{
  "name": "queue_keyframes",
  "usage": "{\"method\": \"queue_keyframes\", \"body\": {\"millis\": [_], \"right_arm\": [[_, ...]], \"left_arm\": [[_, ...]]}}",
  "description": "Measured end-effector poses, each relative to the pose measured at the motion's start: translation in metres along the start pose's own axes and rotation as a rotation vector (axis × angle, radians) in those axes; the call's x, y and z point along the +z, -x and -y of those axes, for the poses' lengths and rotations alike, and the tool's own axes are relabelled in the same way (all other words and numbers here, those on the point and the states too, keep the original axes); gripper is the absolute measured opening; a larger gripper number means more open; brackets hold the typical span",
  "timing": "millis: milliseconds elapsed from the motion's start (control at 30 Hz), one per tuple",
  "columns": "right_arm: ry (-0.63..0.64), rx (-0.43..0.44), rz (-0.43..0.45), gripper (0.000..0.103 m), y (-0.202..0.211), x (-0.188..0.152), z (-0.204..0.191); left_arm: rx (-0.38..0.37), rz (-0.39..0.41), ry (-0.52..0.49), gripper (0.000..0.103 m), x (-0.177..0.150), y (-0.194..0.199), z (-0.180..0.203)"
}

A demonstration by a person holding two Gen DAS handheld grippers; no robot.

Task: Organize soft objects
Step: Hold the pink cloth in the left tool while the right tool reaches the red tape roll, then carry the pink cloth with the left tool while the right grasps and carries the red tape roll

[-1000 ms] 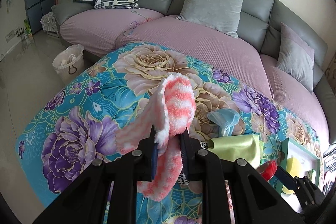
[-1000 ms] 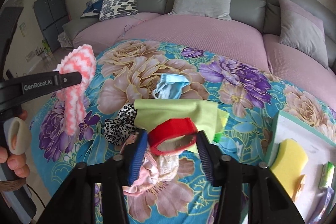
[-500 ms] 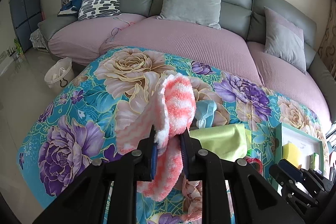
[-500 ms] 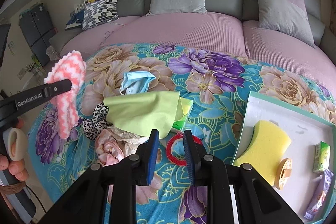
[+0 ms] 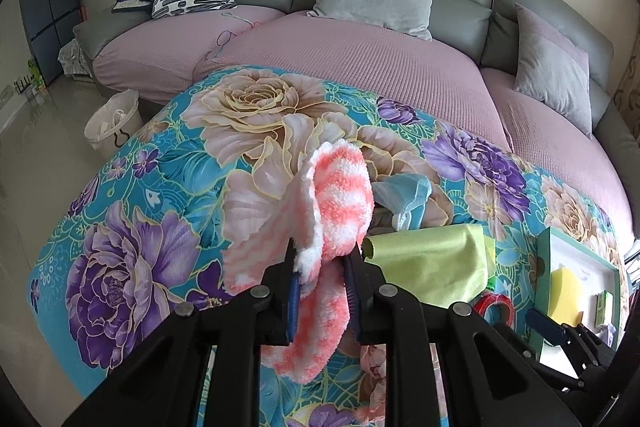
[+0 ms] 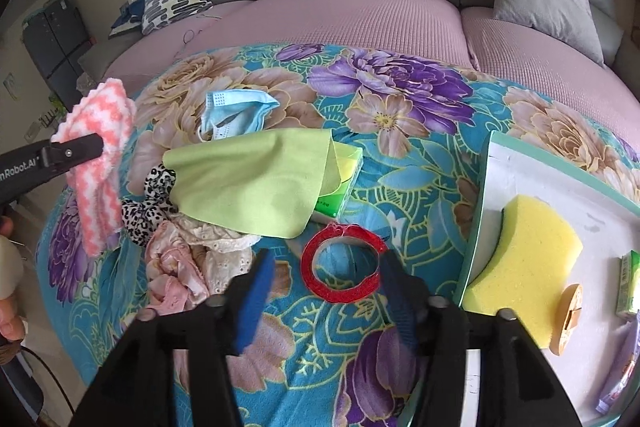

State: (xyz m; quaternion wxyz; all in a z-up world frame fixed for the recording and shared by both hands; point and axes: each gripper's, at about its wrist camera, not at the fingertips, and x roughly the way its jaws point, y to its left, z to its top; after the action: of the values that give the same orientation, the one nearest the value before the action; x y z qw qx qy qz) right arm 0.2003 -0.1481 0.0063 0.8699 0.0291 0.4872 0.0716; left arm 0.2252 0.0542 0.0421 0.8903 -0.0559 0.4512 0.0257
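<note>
My left gripper [image 5: 320,259] is shut on a fluffy pink-and-white striped cloth [image 5: 340,187], which hangs folded over its fingers above the flowered blanket [image 5: 152,195]. My right gripper [image 6: 326,279] points down at the blanket, and its jaws are opening. A red tape ring [image 6: 340,263] lies flat on the blanket between the two fingertips; the pads do not press on it. To the left of the ring lie a lime-green cloth [image 6: 248,183], a blue face mask [image 6: 236,111], a leopard-print scrunchie [image 6: 148,203] and a pink lace garment [image 6: 188,259].
A white tray with a teal rim [image 6: 488,207] at the right holds a yellow sponge [image 6: 528,251], a small wooden piece [image 6: 568,319] and small packets. A green tissue pack [image 6: 340,187] lies under the lime-green cloth. A sofa with pink covers [image 5: 360,67] stands behind, a white bin [image 5: 112,123] on the floor at the left.
The right gripper came down to the blanket with the red ring, then spread its jaws; the ring now lies free between them. The left gripper still holds the striped cloth and shifted slightly.
</note>
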Motion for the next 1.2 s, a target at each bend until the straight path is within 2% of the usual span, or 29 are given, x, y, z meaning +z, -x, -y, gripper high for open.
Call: {"method": "queue_keyframes", "body": {"millis": [133,267,667,933,1067,1133,1200], "right_arm": [[0.022,-0.008,-0.012,0.060,-0.008,0.001,-0.004],[0.050,-0.061,-0.032,0.060,-0.018,0.000,-0.008],[0.103,-0.144,-0.051,0.060,-0.033,-0.001,-0.012],[0.091,-0.191,-0.066,0.061,-0.041,-0.002,-0.004],[0.024,-0.142,-0.071,0.054,-0.041,-0.003,0.009],[0.011,-0.140,-0.067,0.043,-0.039,-0.003,0.011],[-0.005,-0.127,-0.067,0.039,-0.038,-0.004,0.013]], "left_arm": [[-0.003,-0.004,0.008,0.021,0.000,-0.002,-0.003],[-0.006,-0.007,0.014,0.021,0.000,-0.003,-0.005],[-0.005,-0.017,0.011,0.021,-0.001,-0.007,-0.005],[0.007,-0.023,-0.007,0.021,-0.002,-0.009,0.001],[0.010,-0.023,-0.018,0.021,-0.002,-0.009,0.004],[0.011,-0.023,-0.022,0.021,-0.002,-0.009,0.005],[0.012,-0.022,-0.024,0.021,-0.002,-0.008,0.004]]}}
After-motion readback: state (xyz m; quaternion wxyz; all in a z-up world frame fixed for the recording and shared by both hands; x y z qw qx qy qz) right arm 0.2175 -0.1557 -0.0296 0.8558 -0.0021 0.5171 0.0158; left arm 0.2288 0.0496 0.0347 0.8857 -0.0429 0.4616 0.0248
